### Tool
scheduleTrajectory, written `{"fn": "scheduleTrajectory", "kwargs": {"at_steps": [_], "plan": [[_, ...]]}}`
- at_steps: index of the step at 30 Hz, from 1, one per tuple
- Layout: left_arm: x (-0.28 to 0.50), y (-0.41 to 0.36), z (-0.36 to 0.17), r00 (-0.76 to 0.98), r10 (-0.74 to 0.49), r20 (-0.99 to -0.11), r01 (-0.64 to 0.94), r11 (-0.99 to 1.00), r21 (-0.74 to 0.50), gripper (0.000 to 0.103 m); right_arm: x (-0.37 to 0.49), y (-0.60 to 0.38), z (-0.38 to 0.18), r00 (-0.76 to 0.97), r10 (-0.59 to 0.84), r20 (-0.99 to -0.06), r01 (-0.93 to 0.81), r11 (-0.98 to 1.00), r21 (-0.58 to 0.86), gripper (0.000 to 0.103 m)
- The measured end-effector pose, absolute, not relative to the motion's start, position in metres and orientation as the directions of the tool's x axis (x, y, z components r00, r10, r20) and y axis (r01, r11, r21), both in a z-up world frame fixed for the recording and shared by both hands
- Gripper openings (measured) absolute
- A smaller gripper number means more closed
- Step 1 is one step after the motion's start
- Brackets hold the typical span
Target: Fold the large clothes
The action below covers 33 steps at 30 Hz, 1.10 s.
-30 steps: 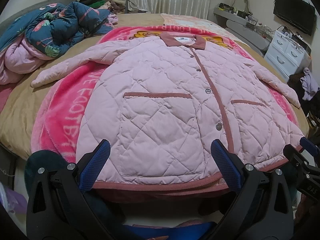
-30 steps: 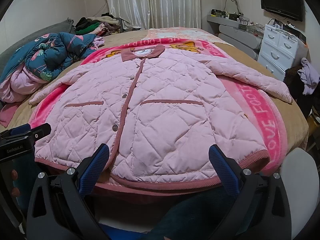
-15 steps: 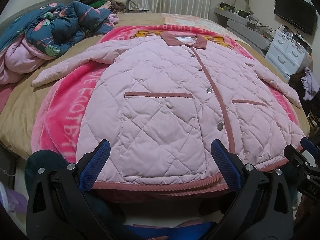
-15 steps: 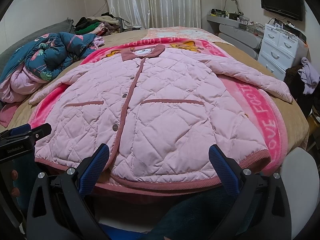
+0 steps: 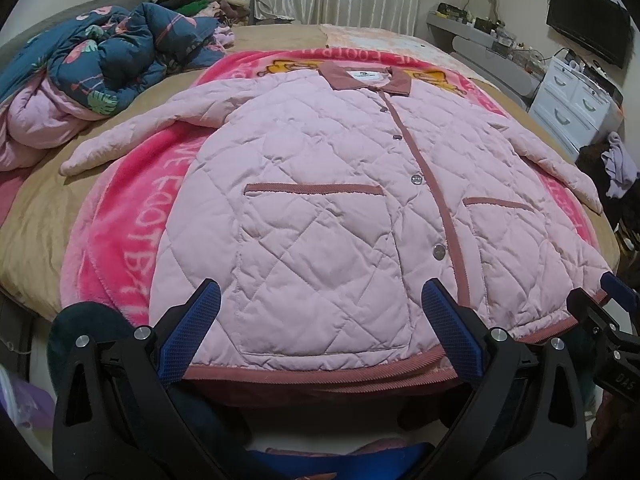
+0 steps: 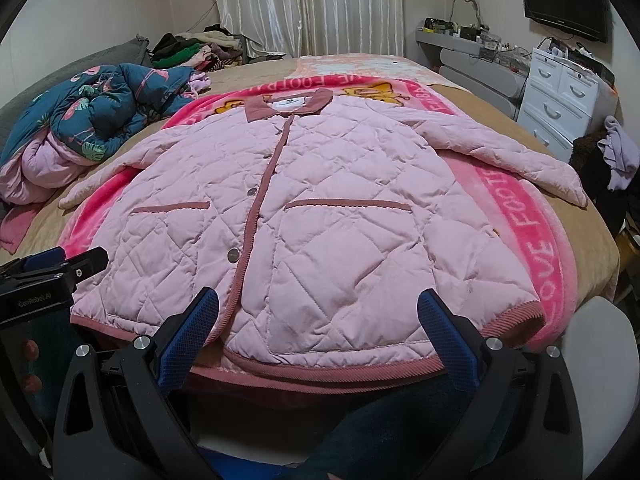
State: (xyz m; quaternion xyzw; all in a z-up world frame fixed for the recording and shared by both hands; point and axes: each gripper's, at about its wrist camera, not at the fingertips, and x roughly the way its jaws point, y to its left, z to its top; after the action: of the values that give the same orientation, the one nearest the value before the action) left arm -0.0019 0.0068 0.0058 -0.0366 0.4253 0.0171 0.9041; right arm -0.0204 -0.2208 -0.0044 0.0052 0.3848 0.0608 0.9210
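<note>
A pale pink quilted jacket (image 5: 320, 208) (image 6: 328, 216) with darker pink trim lies flat and buttoned on a bright pink blanket (image 5: 120, 216) (image 6: 520, 216) on the bed, both sleeves spread outward, collar at the far end. My left gripper (image 5: 320, 332) hovers open just before the hem, over the jacket's left half. My right gripper (image 6: 318, 332) is open too, at the hem of the right half. Neither holds anything. Each gripper's tip shows at the edge of the other's view: the right one (image 5: 608, 308), the left one (image 6: 60, 268).
A crumpled dark blue floral duvet (image 5: 112, 52) (image 6: 104, 108) lies at the bed's far left, with a clothes pile (image 6: 192, 48) behind it. A white drawer unit (image 6: 560, 100) and a wall television (image 6: 564, 0) stand right. A white rounded object (image 6: 600, 352) sits near right.
Almost nothing differs. Both grippers stay open at the hem, and the left view has drifted only very slightly.
</note>
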Motion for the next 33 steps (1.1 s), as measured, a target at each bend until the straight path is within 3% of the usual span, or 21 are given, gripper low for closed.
{"fn": "scheduleTrajectory", "kwargs": {"at_steps": [18, 33], "plan": [[0.031, 0.004, 0.002, 0.628, 0.013, -0.778, -0.060, 0.998, -0.032, 0.094, 0.008, -0.216, 0.000, 0.686, 0.123, -0.717, -0.130, 0.991, 0.046, 0.099], [0.101, 0.001, 0.031, 0.654, 0.013, -0.757, -0.060, 0.998, -0.035, 0.094, 0.084, -0.233, 0.024, 0.664, 0.185, -0.725, -0.125, 0.983, 0.136, 0.099]]}}
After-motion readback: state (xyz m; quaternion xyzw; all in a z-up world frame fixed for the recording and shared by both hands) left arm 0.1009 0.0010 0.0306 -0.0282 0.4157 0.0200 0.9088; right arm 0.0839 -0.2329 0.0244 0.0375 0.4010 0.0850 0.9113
